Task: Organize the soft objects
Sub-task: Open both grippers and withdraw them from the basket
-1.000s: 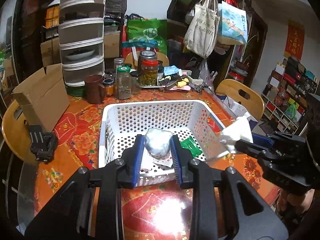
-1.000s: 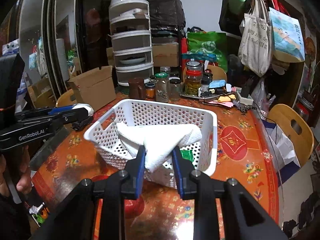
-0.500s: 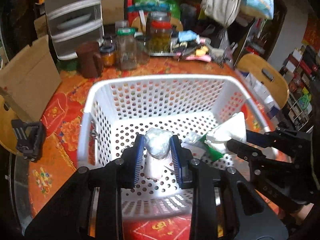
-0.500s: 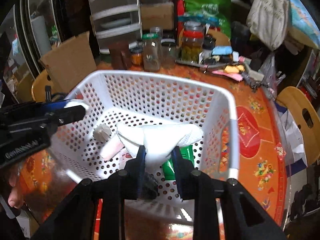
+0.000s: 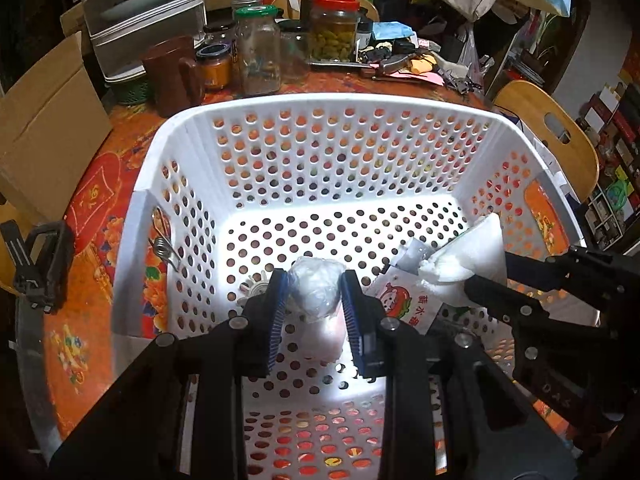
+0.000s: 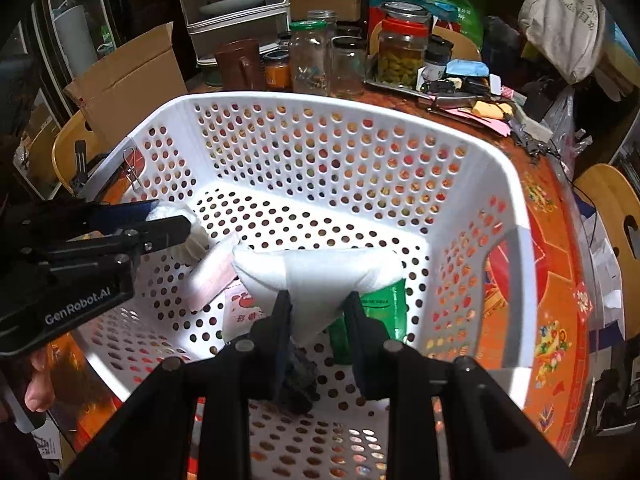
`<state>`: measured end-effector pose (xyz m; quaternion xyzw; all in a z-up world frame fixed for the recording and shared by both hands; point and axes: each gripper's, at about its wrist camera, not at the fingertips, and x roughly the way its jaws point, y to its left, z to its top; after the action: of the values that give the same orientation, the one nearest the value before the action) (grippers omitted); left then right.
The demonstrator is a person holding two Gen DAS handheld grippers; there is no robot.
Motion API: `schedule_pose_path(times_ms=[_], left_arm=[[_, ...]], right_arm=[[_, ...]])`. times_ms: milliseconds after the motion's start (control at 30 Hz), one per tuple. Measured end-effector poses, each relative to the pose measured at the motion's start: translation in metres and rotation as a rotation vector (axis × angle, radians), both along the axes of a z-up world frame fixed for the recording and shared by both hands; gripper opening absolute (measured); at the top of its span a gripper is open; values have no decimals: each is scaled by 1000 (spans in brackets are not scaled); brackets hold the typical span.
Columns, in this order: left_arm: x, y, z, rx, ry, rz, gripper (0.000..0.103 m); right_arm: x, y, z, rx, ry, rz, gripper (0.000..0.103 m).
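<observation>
White perforated plastic forms the basket (image 5: 320, 108), the largest item, which sits on the red-and-orange patterned table (image 6: 556, 300) and serves as the collection bin for the soft objects. Both grippers reach inside its walls, low over the floor, a position that suggests each load is about to be released rather than dropped from height. Right gripper (image 6: 316, 312): its fingers pinch the folded white cloth (image 6: 320, 272) at a lower corner, so that the cloth fans out above the fingers; it hangs over a green packet (image 6: 384, 304) and a printed red-and-white packet (image 5: 404, 304) lying on the basket floor. Left gripper (image 5: 314, 300): its blue-padded fingers press on the clear-wrapped white bundle (image 5: 316, 290), which bulges between the pads, as a soft thing does under a firm squeeze; a pale pink item (image 5: 324, 336) lies just below it, and whether the two touch cannot be told. A metal spring clip (image 5: 164, 246) hangs on the left wall of the basket. Jars (image 5: 334, 28) and a brown mug (image 5: 172, 76) stand on the table beyond the far rim, apart from the task.
</observation>
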<state>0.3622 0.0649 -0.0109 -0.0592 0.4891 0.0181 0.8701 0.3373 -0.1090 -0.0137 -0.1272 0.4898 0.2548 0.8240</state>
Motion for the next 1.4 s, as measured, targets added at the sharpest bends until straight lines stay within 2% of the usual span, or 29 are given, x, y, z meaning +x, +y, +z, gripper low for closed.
schedule_pose_path(times_ms=[133,167,233,400,500,567,633,700,900,1067,1233,1400], left_arm=[[-1,-1,-1,-11,0,-5,28],[-2,-1,0,-14,-8,-3,31],[-5,0,2,-10,-26,4,50],[-11,1,10,-22,-58,-3,58],[-21,3,23,-25,-118,9,69],[-29,5,33,-36,-161,4,72],[-38,6,44,-36,-195,0,85],[-42,6,50,-29,-210,0,90],[-53,1,53,-3,-178,-10,92],[-68,-5,48,10,-169,-23,101],[-100,-8,56,25,-217,-12,103],[-147,-6,72,22,-283,-9,103]], right_arm=[[0,0,1,11,-1,7,36],[-1,-1,1,14,-4,6,40],[-2,-2,1,28,-1,9,46],[-9,-5,10,57,-21,12,63],[-15,-8,18,71,-39,17,73],[-21,-10,23,72,-58,20,86],[-28,-12,28,67,-77,23,89],[-32,-15,31,70,-87,22,91],[-44,-26,37,87,-103,-4,96],[-54,-37,43,102,-123,-31,97],[-75,-53,56,134,-185,-82,98],[-109,-67,68,107,-285,-135,98]])
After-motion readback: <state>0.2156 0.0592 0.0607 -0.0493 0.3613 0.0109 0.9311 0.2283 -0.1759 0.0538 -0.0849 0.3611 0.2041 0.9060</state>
